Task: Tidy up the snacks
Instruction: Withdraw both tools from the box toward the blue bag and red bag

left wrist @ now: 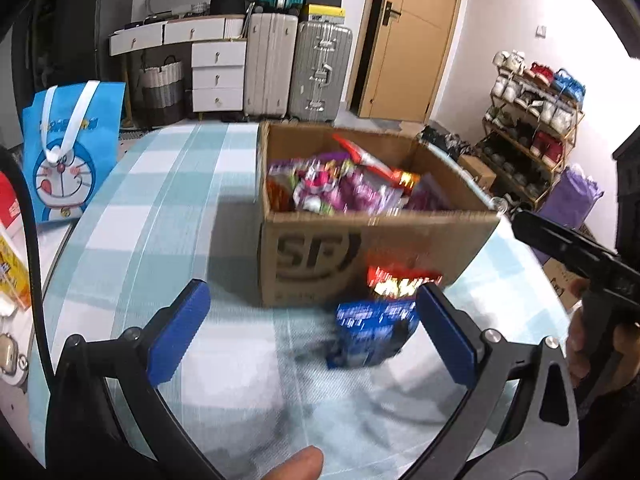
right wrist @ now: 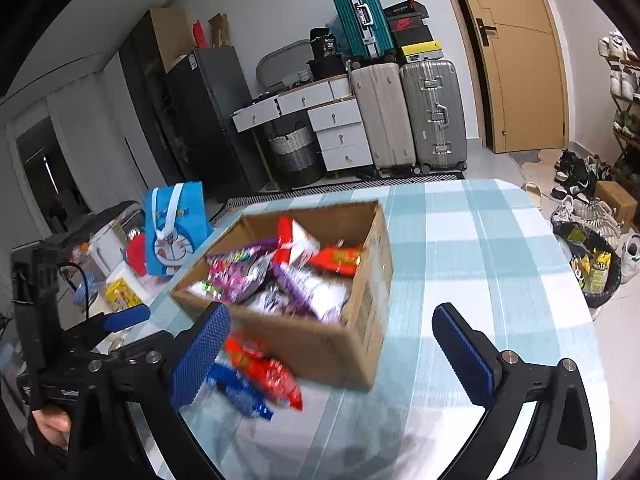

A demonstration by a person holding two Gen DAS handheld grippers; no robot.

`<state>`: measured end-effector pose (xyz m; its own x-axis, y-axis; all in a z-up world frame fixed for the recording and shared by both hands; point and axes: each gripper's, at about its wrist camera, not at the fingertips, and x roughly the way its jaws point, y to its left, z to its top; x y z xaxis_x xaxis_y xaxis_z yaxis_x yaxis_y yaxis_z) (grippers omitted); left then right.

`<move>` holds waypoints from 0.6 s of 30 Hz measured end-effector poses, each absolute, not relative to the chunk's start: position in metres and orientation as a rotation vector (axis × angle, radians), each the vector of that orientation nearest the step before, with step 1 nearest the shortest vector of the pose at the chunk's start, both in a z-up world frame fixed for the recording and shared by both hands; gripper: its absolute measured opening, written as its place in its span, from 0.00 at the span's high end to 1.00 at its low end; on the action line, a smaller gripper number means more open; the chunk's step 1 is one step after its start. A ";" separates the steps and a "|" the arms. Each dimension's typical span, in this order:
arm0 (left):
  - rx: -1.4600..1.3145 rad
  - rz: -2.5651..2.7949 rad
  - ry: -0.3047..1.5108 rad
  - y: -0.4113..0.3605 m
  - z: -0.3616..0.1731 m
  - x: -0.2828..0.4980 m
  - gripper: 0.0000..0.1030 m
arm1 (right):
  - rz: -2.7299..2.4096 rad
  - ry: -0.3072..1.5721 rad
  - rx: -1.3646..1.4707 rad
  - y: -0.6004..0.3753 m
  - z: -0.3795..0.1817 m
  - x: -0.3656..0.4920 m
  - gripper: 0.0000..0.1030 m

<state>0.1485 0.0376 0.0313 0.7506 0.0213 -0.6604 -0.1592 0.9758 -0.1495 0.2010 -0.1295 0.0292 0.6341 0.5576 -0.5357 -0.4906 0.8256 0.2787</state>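
A brown cardboard box [left wrist: 380, 240] marked SF stands on the checked tablecloth and holds several snack packs [left wrist: 344, 188]. A blue snack pack [left wrist: 370, 334] and a red one [left wrist: 400, 278] lie on the cloth against the box's front. My left gripper [left wrist: 314, 330] is open and empty, just short of the two packs. In the right wrist view the box [right wrist: 360, 336], its snacks [right wrist: 296, 276], the red pack [right wrist: 266, 372] and the blue pack [right wrist: 240, 394] show. My right gripper [right wrist: 332, 356] is open and empty, in front of the box corner.
A blue Doraemon bag [left wrist: 70, 152] stands at the table's left edge, also in the right wrist view [right wrist: 174, 232]. Small items [right wrist: 120, 292] lie left of the box. Suitcases [left wrist: 298, 68], drawers and a door stand behind. A bin [right wrist: 592, 268] and shoes sit on the floor to the right.
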 end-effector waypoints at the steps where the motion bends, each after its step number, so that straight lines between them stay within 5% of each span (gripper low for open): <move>1: -0.205 0.098 0.724 0.038 0.025 0.147 0.01 | 0.597 0.654 0.101 -0.128 0.026 0.197 0.01; 18: -0.204 0.076 0.851 0.021 -0.033 0.157 0.01 | 0.571 0.796 0.025 -0.108 -0.029 0.181 0.00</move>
<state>0.1573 0.0212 -0.0326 0.6582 -0.0142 -0.7527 -0.1482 0.9778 -0.1480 0.1813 -0.1081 -0.0290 0.5573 0.4933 -0.6679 -0.4748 0.8492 0.2312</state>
